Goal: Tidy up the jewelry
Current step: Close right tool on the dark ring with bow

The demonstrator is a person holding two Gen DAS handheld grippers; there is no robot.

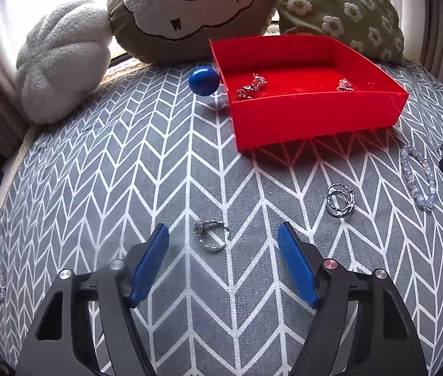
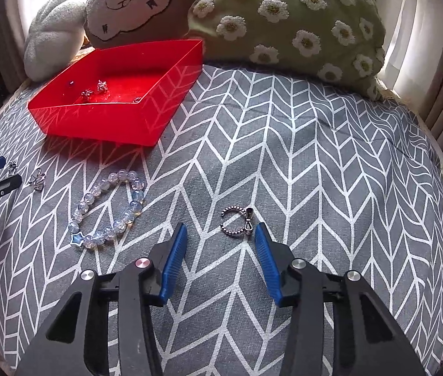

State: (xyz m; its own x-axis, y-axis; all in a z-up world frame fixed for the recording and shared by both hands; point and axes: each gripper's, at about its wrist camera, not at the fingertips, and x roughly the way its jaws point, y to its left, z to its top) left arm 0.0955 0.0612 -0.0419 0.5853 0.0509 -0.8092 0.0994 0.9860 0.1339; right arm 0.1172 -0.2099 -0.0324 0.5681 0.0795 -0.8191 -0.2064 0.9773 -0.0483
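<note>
- Grey chevron cloth (image 1: 96,188) lies under both grippers and all the jewelry.
- Red tray (image 1: 315,116) sits well ahead of the left gripper's jaws, slightly right; small silver pieces (image 1: 252,86) lie inside it.
- Left gripper (image 1: 223,232) has its jaws spread wide and empty; a silver ring (image 1: 210,235) lies on the cloth between the tips.
- Right gripper (image 2: 221,228) also has its jaws spread and empty; a dark beaded ring (image 2: 237,222) lies between the tips, just beside the right one.
- Clear bead bracelet (image 2: 108,206) lies left of the right gripper's jaws.
- Twisted silver ring (image 1: 340,200) lies ahead and right of the left gripper's jaws.
</note>
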